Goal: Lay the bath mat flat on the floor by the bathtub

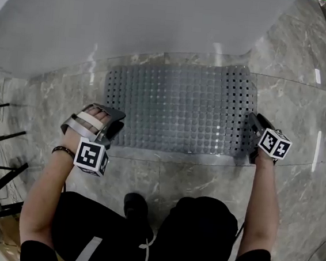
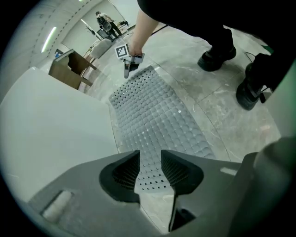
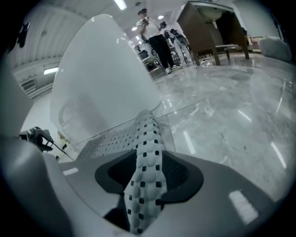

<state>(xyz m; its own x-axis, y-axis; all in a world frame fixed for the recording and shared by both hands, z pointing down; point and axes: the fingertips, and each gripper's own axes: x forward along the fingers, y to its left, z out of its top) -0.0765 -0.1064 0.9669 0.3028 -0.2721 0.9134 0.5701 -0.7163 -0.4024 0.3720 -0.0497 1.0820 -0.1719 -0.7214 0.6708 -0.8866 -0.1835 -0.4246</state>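
Head view puts the grey perforated rubber bath mat on the marble floor beside the white bathtub, left tongs and right tongs both released, yet we judge its curled right end, standing between the right jaws, may snag on withdrawal.

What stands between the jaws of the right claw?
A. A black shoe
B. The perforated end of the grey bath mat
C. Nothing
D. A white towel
B: in the right gripper view, the bath mat rises as a grey strip with square holes, running between the jaws of the right claw.
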